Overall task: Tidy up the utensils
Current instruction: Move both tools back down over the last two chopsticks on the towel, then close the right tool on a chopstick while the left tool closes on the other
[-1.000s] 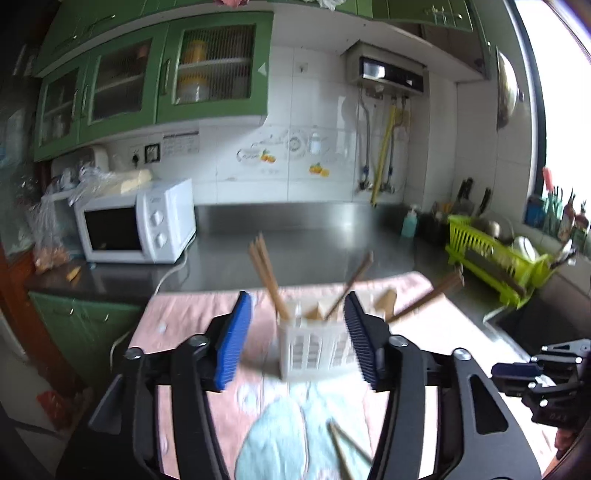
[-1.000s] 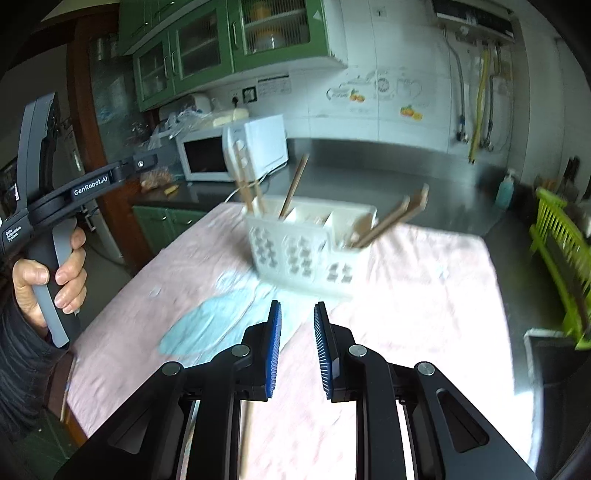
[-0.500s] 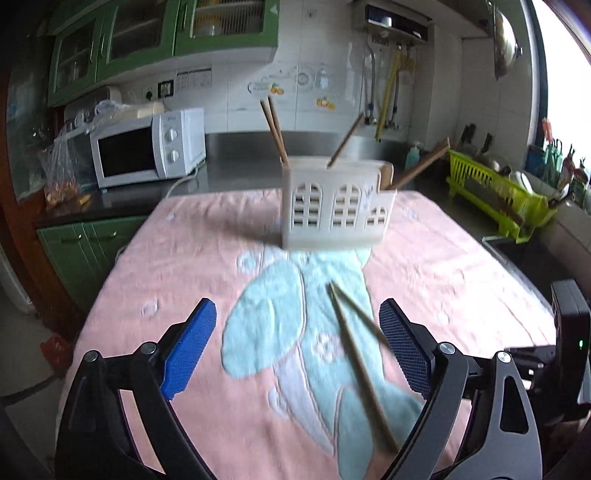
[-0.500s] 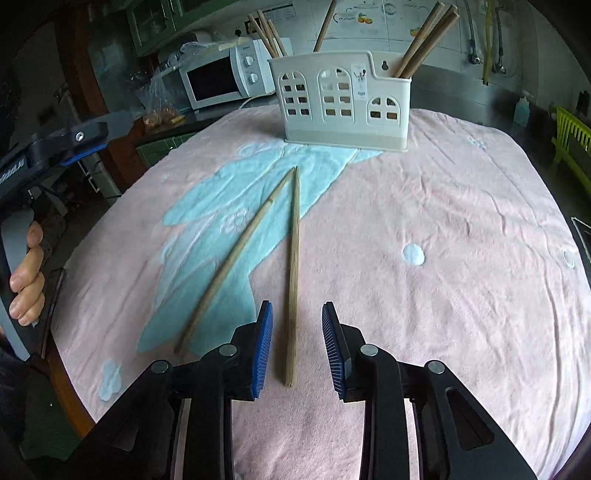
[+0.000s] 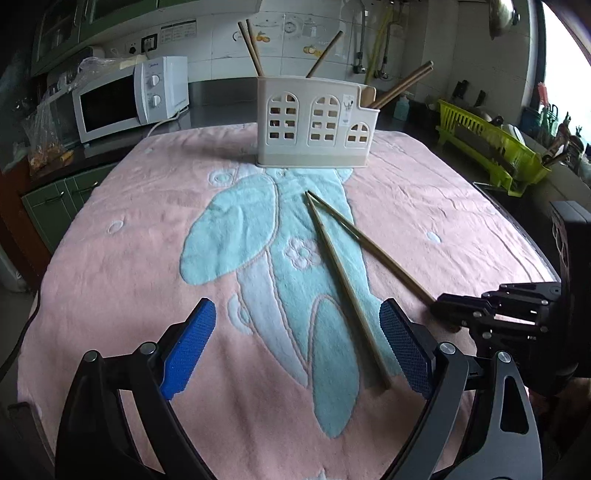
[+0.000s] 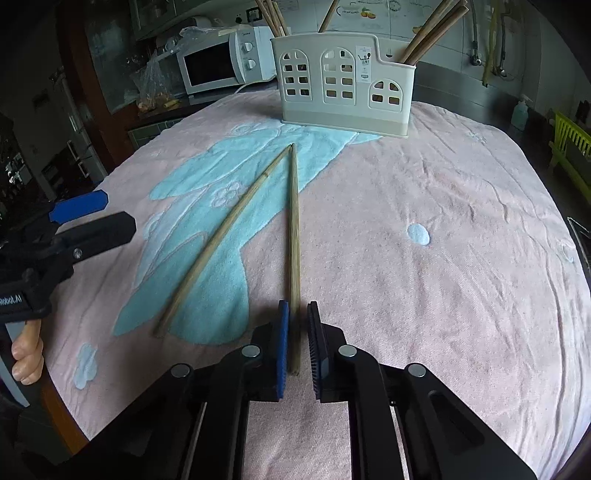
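Two long, thin wooden chopsticks lie on a pink towel with a pale blue pattern (image 6: 461,206) that covers the desk. Their far tips nearly meet near the middle of the towel, pointing toward the far edge, and they spread apart toward the near edge. The straighter wooden chopstick on the right (image 6: 293,236) has its near end between the blue pads of the right hand-held gripper (image 6: 297,332); the pads stand close on either side of it with slim gaps showing, so it is nearly shut but not clamped. The curved wooden chopstick on the left (image 6: 221,236) lies free on the blue patch.

The left hand-held gripper (image 5: 297,350) hovers low over the near edge with its pads spread wide apart, holding nothing; the near end of one chopstick lies just inside its right pad.

Toward the far edge stands a cream plastic utensil holder with window-shaped cut-outs (image 6: 343,85), upright, with more wooden chopsticks (image 6: 432,31) leaning out of its compartments. Nothing lies between it and the loose chopsticks.

Beyond the towel, a white microwave oven (image 5: 129,98) sits at the far left, and a lime-green plastic dish rack (image 5: 487,147) stands at the right.
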